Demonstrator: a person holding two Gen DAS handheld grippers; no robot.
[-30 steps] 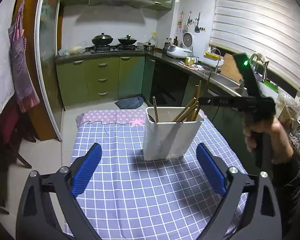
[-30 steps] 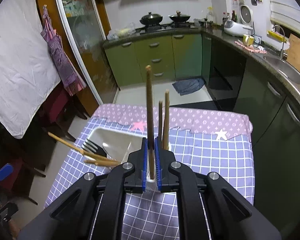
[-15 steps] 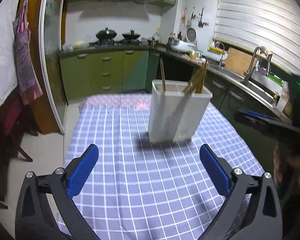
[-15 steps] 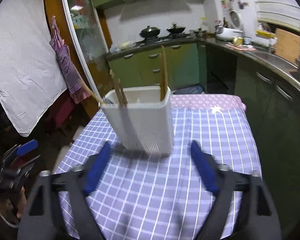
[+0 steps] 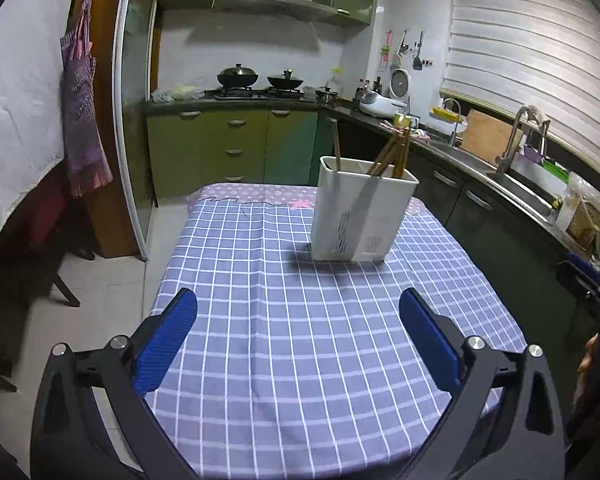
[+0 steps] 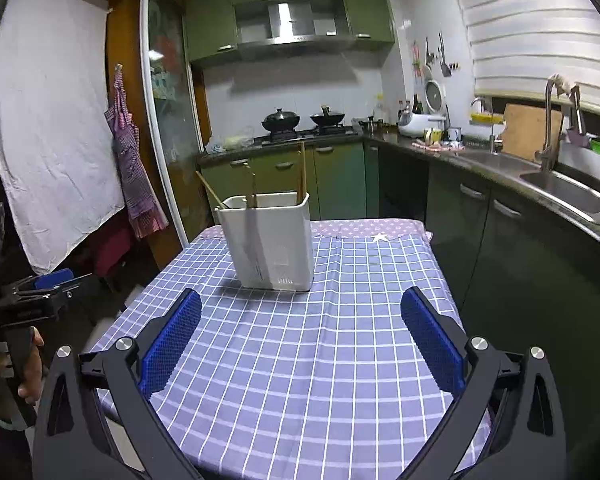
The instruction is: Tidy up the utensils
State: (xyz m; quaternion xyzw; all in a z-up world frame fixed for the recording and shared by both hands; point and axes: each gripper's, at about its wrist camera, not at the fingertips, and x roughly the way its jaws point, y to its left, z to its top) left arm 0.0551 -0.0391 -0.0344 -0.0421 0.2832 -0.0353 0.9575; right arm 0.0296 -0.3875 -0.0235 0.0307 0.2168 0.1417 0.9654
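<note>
Left gripper (image 5: 298, 330): jaws wide apart, empty.
Right gripper (image 6: 300, 330): jaws wide apart, empty.
White rectangular plastic utensil holder (image 5: 360, 216): upright on the checked tablecloth (image 5: 300, 320), wooden chopsticks (image 5: 392, 154) inside.

A kitchen with green cabinets (image 5: 228, 148) under a dark counter, two black woks (image 5: 237, 78) on the stove beneath a steel range hood (image 6: 290, 22). White blinds (image 5: 532, 52) hang above the sink (image 6: 568, 188). An apron (image 5: 82, 100), probably checked, hangs by the door frame; the floor is pale tile (image 5: 112, 284).
</note>
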